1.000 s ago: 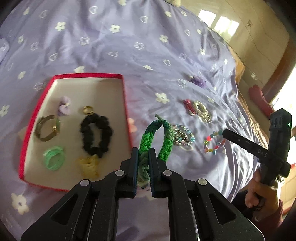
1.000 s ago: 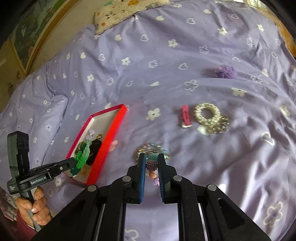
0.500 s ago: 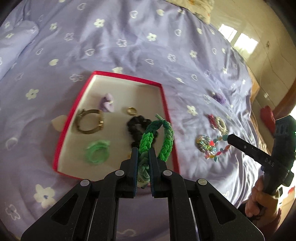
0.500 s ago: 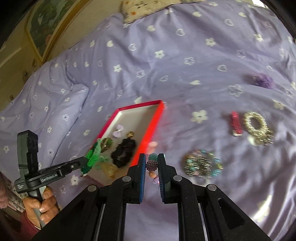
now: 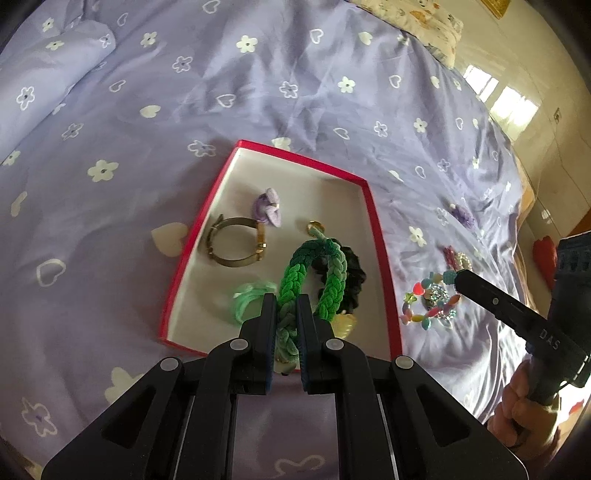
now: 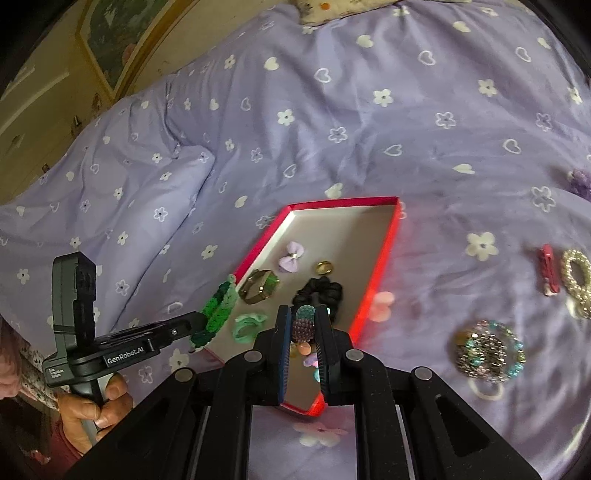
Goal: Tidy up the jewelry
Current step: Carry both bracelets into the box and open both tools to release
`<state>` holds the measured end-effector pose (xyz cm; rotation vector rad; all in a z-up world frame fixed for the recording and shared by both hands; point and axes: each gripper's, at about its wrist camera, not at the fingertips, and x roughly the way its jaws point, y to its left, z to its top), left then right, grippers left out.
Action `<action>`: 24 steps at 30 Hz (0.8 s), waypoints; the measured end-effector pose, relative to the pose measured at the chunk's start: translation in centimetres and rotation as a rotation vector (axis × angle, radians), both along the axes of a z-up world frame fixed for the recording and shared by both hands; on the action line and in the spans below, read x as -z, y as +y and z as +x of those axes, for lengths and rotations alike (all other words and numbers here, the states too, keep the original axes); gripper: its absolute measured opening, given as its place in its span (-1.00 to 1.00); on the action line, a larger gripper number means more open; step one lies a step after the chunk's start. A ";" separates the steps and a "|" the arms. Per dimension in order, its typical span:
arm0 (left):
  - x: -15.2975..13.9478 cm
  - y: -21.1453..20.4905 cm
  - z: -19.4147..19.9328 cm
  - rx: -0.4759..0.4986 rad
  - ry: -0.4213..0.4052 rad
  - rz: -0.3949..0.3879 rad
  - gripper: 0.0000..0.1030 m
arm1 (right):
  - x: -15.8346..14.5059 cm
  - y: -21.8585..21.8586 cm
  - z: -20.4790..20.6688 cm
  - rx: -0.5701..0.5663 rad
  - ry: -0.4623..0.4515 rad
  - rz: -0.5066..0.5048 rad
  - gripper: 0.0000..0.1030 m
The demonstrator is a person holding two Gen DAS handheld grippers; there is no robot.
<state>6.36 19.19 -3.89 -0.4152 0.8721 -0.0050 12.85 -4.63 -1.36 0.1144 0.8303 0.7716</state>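
A red-rimmed box (image 5: 373, 218) (image 6: 384, 258) lies on the purple bedspread. In it lie a lilac bow (image 5: 269, 206), a bronze bangle (image 5: 236, 242), a gold ring (image 5: 314, 226), a black scrunchie (image 5: 354, 277), a mint hair tie (image 5: 247, 295) and a yellow piece (image 5: 343, 325). My left gripper (image 5: 287, 306) is shut on a green braided bracelet (image 5: 314, 273), held above the box's near part. My right gripper (image 6: 303, 325) is shut on a colourful beaded bracelet (image 6: 303, 323) (image 5: 428, 299), held over the box's right edge.
On the bedspread right of the box lie a sparkly bead bracelet (image 6: 487, 350), a pearl bracelet (image 6: 576, 277), a red hair clip (image 6: 546, 269) and a purple scrunchie (image 6: 581, 181). A pillow (image 5: 424, 22) lies at the far edge. A folded quilt (image 6: 110, 206) rises at left.
Both grippers have moved left toward the box with their bracelets. The green bracelet now hangs over the box; the beaded bracelet was lifted off the bedspread and carried to the box's edge.
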 end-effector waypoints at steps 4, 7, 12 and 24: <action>0.3 0.6 0.0 -0.014 0.005 -0.002 -0.83 | 0.0 1.2 0.1 -0.016 0.001 0.004 -0.76; 0.6 1.1 0.0 -0.022 0.011 -0.002 -0.83 | -0.1 2.1 0.2 -0.029 -0.002 0.008 -0.76; 1.4 1.8 0.5 -0.035 0.031 0.001 -0.83 | -0.1 4.1 0.6 -0.057 -0.002 0.013 -0.76; 4.0 3.4 2.5 -0.066 0.094 0.009 -0.83 | 4.1 6.2 4.1 -0.044 0.067 -0.032 -0.76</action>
